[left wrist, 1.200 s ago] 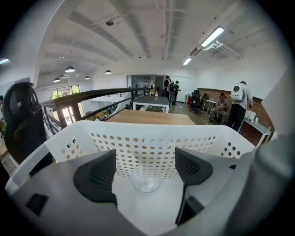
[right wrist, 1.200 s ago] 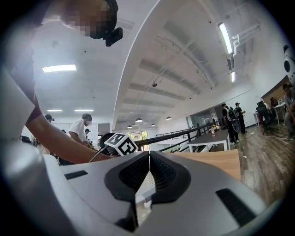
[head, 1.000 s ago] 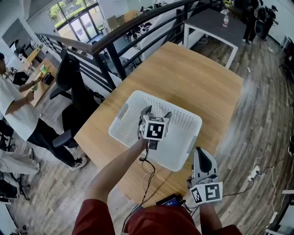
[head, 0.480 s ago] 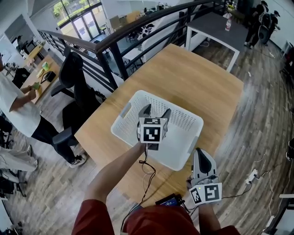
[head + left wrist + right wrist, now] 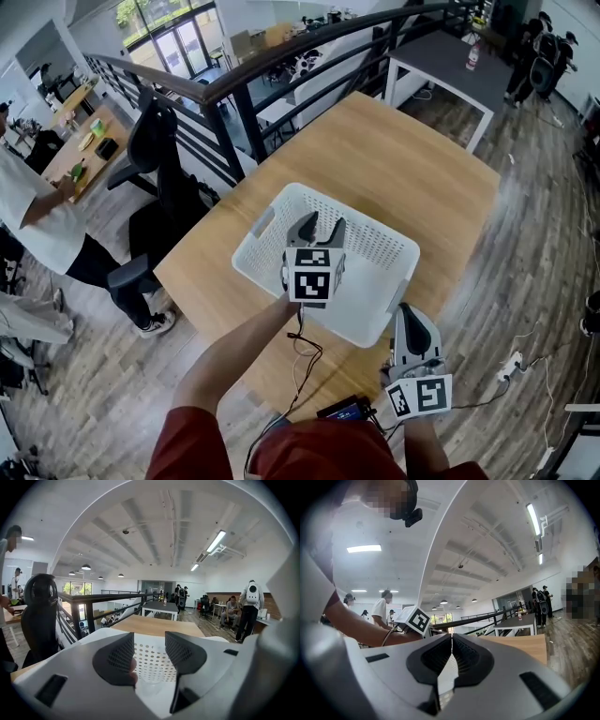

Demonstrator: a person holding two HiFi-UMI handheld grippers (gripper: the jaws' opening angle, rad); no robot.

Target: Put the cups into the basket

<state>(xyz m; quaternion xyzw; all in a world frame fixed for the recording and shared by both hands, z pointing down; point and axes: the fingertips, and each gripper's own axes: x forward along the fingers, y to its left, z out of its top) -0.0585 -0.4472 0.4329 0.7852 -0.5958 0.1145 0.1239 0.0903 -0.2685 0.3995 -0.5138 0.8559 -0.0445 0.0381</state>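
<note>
A white perforated basket (image 5: 375,246) sits on the wooden table (image 5: 394,159). My left gripper (image 5: 322,225) hovers over the basket's near half, tilted slightly down. Its jaws have just been closing and stand half open, with nothing gripped between them. In the left gripper view, a clear cup (image 5: 152,676) stands on the basket's floor, below and beyond the pads (image 5: 117,660). My right gripper (image 5: 412,323) is shut and empty, at the table's near edge to the right of the basket. In the right gripper view its jaws (image 5: 451,656) meet, and the left arm with its marker cube (image 5: 416,619) crosses in front.
A black railing (image 5: 244,84) runs past the table's far left side, with a black office chair (image 5: 155,141) beside it. A grey table (image 5: 450,56) stands further back. A person in white (image 5: 37,216) is at the far left, and others stand in the distance.
The left gripper has risen a little above the basket and its jaws have narrowed from wide open to half open. The right gripper has stayed where it was.
</note>
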